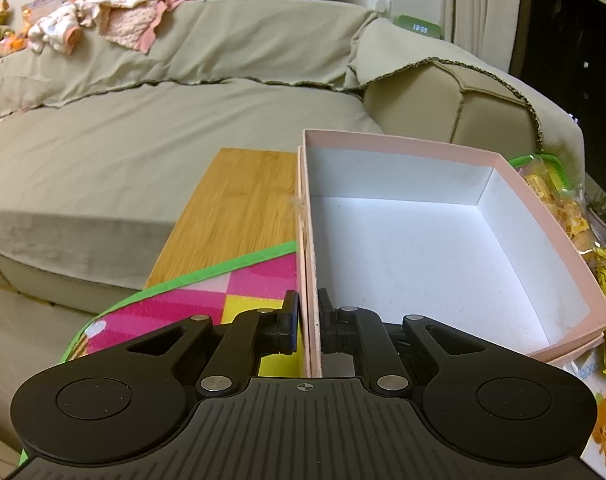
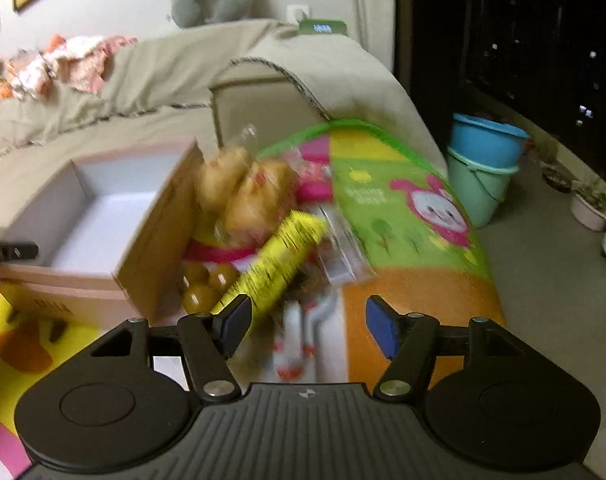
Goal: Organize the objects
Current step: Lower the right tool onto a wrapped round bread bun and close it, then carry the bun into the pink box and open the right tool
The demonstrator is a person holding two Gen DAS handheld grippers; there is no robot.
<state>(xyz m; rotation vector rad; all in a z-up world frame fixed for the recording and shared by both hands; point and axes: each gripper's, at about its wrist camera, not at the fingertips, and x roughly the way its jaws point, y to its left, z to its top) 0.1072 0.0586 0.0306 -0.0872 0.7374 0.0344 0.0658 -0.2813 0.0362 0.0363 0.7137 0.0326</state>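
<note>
Pink box [image 1: 443, 240] sits on the bright play mat [image 1: 207, 304], its near-left wall clamped tight in the left gripper [image 1: 308, 316]; inside it's bare white. Right gripper [image 2: 307, 330] hangs with jaws apart, gripping nothing; blurred yellow packet [image 2: 279, 260] at twelve o'clock, bread bags [image 2: 247, 192] beyond, box at ten.

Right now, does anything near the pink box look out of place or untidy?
Yes. The pink box is empty, while snack packets lie in a loose heap beside it on the play mat: bread rolls, a yellow packet and brown balls. The heap is blurred, so nothing more is certain.
</note>
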